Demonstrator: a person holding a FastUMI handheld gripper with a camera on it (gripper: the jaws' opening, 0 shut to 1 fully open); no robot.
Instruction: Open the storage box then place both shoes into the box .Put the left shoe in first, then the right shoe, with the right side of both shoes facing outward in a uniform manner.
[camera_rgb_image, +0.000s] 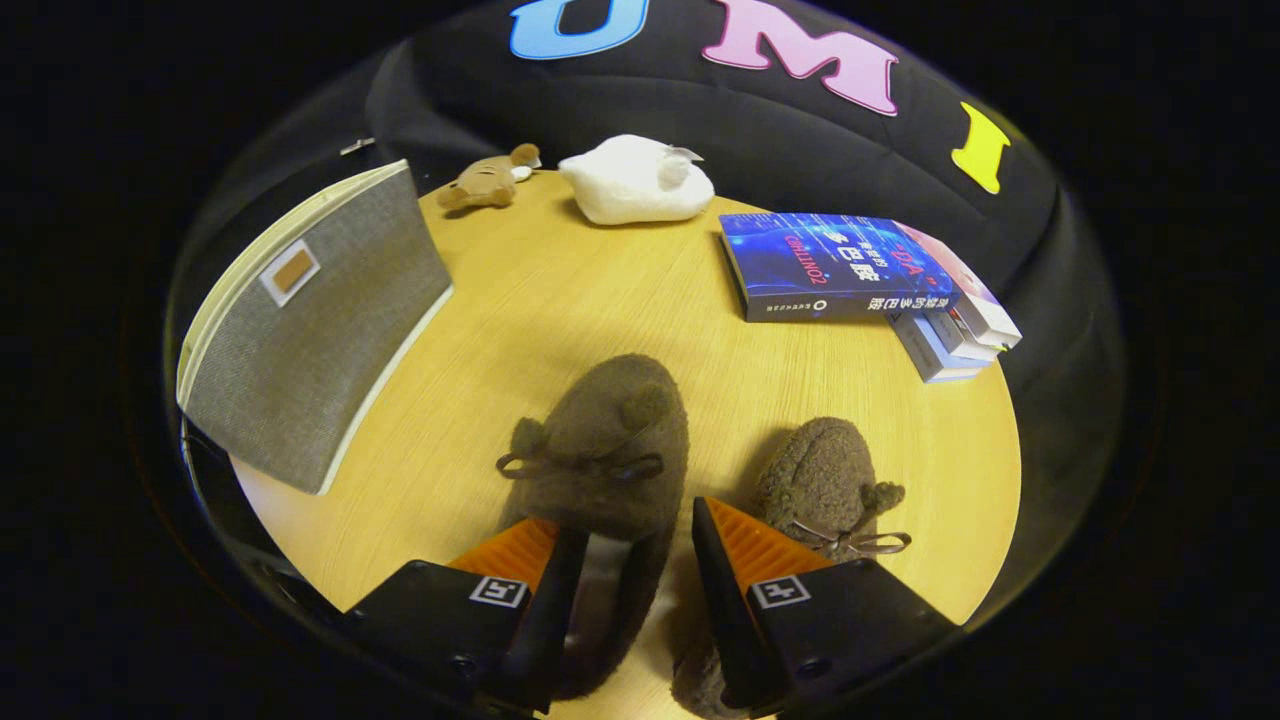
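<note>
While the gripper (628, 560) stands partly open, one finger sits inside the collar of a brown fuzzy slipper (600, 440) and the other outside its wall, with no firm pinch visible. A second brown slipper (825, 480) lies just beside the outer finger. Farther ahead on the round wooden table (560, 300) stands the grey fabric storage box (310, 330); opposite it lies a stack of books (850, 270). Beyond them rest a white plush (635, 180) and a small brown plush toy (485, 182).

bare table (560, 300) between storage box (310, 330) and books (850, 275)
</note>
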